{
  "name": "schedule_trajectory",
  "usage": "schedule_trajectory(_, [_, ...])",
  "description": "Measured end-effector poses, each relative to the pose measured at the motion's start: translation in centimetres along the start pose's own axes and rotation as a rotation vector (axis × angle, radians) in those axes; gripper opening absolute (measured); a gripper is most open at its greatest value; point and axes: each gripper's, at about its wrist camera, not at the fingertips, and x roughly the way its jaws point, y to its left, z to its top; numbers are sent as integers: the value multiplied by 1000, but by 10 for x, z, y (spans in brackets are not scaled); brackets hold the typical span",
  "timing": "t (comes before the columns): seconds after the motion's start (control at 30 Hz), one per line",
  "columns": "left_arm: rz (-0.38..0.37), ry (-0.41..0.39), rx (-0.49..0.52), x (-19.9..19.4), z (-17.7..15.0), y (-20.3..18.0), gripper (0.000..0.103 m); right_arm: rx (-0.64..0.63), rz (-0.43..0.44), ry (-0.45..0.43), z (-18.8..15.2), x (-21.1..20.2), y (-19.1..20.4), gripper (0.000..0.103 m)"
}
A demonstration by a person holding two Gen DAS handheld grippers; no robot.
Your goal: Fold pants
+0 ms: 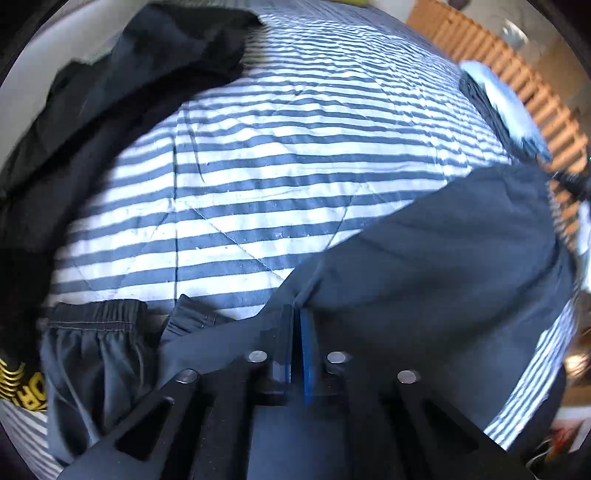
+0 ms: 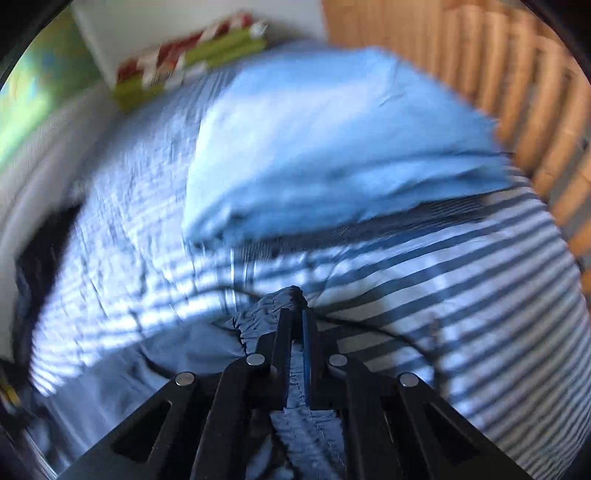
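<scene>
Left wrist: left gripper (image 1: 298,325) clenched on dark grey fabric pants (image 1: 424,266), spread on blue-white striped quilted bed cover (image 1: 277,166). Right wrist: right gripper (image 2: 295,325) clamped on gathered waistband (image 2: 258,314). Risk: thin pinch slipping, fold skewing.

A bed covered by a blue-and-white striped quilt (image 1: 280,166) fills both views, a light blue pillow (image 2: 332,147) lying at its head. A slatted wooden headboard (image 2: 517,92) stands behind. Beside the bed runs a white wall (image 2: 207,18). Daylight falls across the bedding.
</scene>
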Motion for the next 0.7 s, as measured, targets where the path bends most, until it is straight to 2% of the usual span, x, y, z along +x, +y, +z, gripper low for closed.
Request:
schedule_trajectory(0.03, [-1,-15,14,-5,-3,-3,3,33,14,-39,1,-19,-11,0])
schedule_trajectory(0.13, [-5,-46,45,-20,-9,-13,3,76,43,-78,1,-48,-28,0])
schedule_trajectory(0.2, [50,-82,80,-31,-13,-21,2,74,10,-103,0,-64,-30,0])
schedule_trajectory(0.27, [78,-102,77,-41,-12,-24,1,104,31,-142,-4,-85,-37,0])
schedule_trajectory(0.3, [97,-138,73,-51,-11,-26,0,123,16,-181,-5,-99,-43,0])
schedule_trajectory(0.4, [95,-213,51,-79,0,-24,0,173,38,-262,-4,-141,-58,0])
schedule_trajectory(0.47, [99,-243,51,-94,7,-23,0,179,102,-225,1,-158,-69,0])
schedule_trajectory(0.53, [119,-259,59,-103,14,-26,0,149,75,-166,2,-154,-69,1])
schedule_trajectory(0.57, [112,-263,53,-106,16,-26,0,134,75,-145,0,-149,-69,6])
schedule_trajectory(0.63, [100,-263,48,-107,18,-27,0,97,132,-51,-6,-124,-65,26])
schedule_trajectory(0.67, [102,-259,57,-105,17,-28,0,77,169,-15,-10,-108,-62,40])
schedule_trajectory(0.7, [93,-245,63,-100,17,-30,0,60,164,3,-12,-88,-56,42])
